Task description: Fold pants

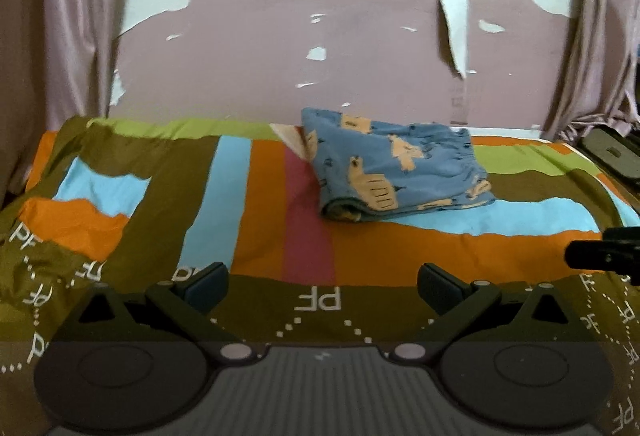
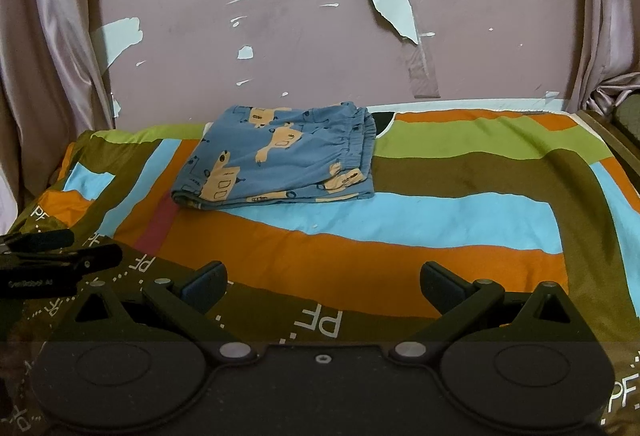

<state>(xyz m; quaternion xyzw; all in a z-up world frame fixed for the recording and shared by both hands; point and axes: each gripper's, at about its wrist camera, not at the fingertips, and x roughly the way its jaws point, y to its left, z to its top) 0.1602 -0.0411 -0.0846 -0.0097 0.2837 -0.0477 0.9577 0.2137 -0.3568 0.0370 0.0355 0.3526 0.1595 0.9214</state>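
- Left wrist view: my left hand-held gripper (image 1: 322, 286) has its fingers spread wide, nothing between them, low over the near edge of the bed (image 1: 400, 256).
- The pants (image 1: 394, 166) lie as a compact folded stack at the far side of the bed, near the peeling wall (image 1: 260, 56), well apart from my fingers.
- The tip of my right hand-held gripper (image 1: 600, 254) pokes in at the right edge; can't tell its state from here.
- Judgement: folding looks done or nearly so. If I touch it again, I'd only press the top flat and square the edges, coming in slowly so the layers don't slide.
- Right wrist view: my right hand-held gripper (image 2: 324, 286) is also spread apart and empty, hovering over the striped bedsheet (image 2: 400, 220).
- Pants (image 2: 280, 160) sit ahead and slightly left, by the wall. The elastic waistband (image 2: 360, 144) is on the stack's right side, the rounded fold edge at its near-left corner.
- The stack's long axis runs roughly left-right across the bed, slightly skewed, near-left corner closer to me.
- The left hand-held gripper (image 2: 60, 252) shows at the left edge, side on.
- Judgement: any tidy-up is best done from the waistband side, since the stacked layers there could splay.
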